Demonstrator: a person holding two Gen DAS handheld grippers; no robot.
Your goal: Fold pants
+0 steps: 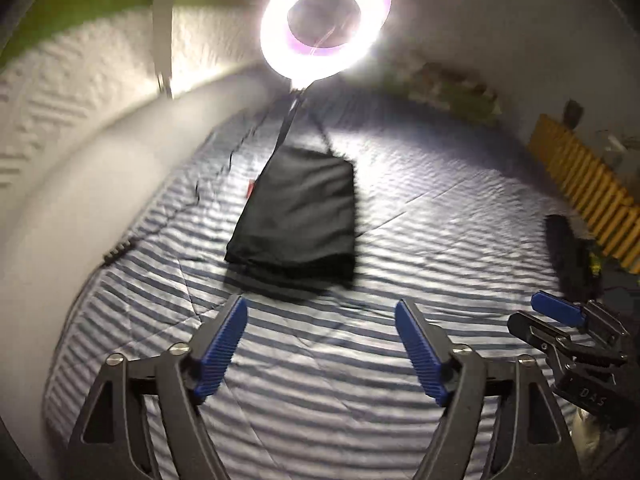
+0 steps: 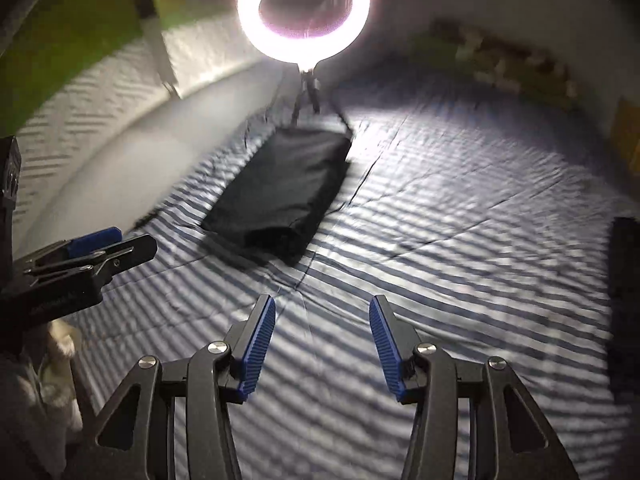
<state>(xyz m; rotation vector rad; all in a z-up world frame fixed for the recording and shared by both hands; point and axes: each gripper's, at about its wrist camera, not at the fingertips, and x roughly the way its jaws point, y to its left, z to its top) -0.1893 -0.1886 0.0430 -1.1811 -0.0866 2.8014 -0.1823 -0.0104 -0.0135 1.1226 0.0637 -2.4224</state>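
The black pants lie folded into a compact rectangle on the blue-and-white striped bed cover, just in front of a ring light's stand. In the right wrist view the folded pants sit left of centre on the cover. My left gripper hovers well short of the pants, open, with only the cover showing between its blue pads. My right gripper is open too and holds nothing. Each gripper shows at the edge of the other's view: the right one, the left one. Both views are motion-blurred.
A bright ring light on a small tripod stands at the back of the bed, also glaring in the right wrist view. A white textured wall runs along the left. A yellow slatted rail and a dark object are at the right.
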